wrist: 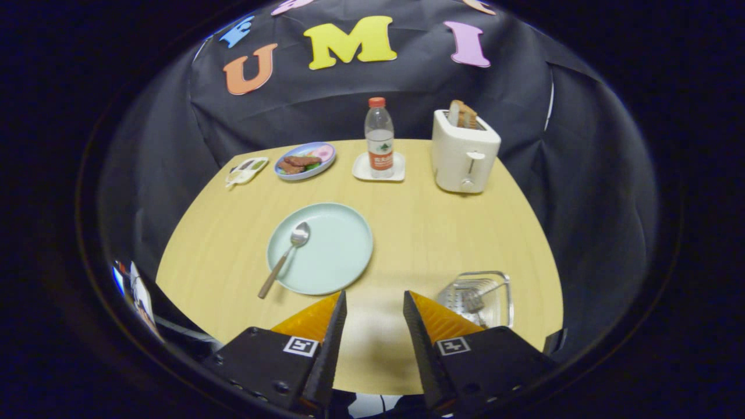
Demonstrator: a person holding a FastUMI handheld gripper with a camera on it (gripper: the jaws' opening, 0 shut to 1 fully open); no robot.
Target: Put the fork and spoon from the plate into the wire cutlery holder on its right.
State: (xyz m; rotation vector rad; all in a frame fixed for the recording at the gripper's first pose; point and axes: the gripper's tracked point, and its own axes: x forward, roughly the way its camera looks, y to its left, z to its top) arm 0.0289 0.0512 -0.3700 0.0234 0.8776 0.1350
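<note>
Gripper view puts your hand-held gripper [375, 305] above the counter's [442, 233] near edge, its fingers spread apart and holding nothing, with bare wood between them. The fork [478, 298] already lies in the wire cutlery holder [505, 294], which sits just ahead of your right finger near the near right corner. The spoon [288, 249] is what is left: it rests on the pale green plate [337, 250] beyond your left finger, bowl toward the far edge, handle running off the plate's near left rim onto the wood. Go for that overhanging handle, since the rim likely lifts it slightly and gives the fingers room. Line the fingers across the handle, not along it, and close gently so it does not skid. Lift clear of the rim before swinging right toward the holder.
</note>
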